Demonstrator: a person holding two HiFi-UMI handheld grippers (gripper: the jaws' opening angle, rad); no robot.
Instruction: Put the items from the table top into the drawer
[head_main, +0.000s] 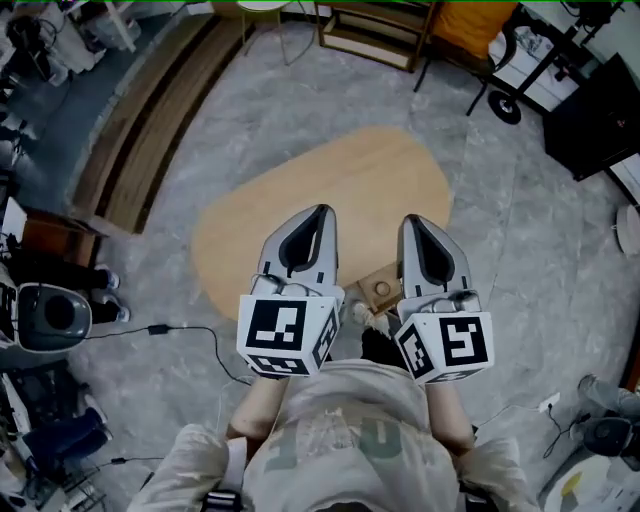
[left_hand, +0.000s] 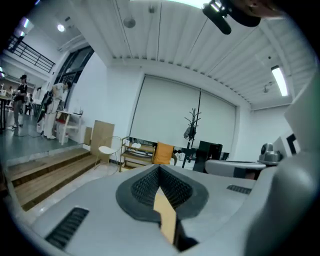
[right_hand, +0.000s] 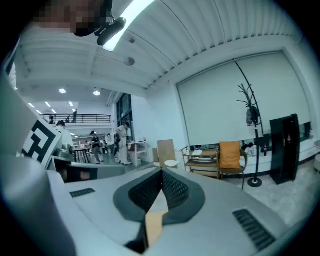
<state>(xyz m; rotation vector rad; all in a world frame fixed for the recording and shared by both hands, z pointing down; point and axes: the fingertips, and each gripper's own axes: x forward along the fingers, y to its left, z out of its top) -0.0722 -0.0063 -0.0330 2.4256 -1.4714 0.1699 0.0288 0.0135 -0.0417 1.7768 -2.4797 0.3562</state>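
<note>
We record left claw (head_main: 322, 212) and right claw (head_main: 413, 222) clenched empty over the oval pale-wood table (head_main: 330, 180); the near brown wooden drawer (head_main: 381, 289) we judge rigid, light, graspable at its rim.

The table (head_main: 330, 190) lies before you. At its near edge, between your left gripper (head_main: 322, 212) and right gripper (head_main: 412, 222), sits what may be the drawer (head_main: 378, 290). Steps (head_main: 140, 130) run along the left, with a shelf (head_main: 372, 30) beyond.
</note>
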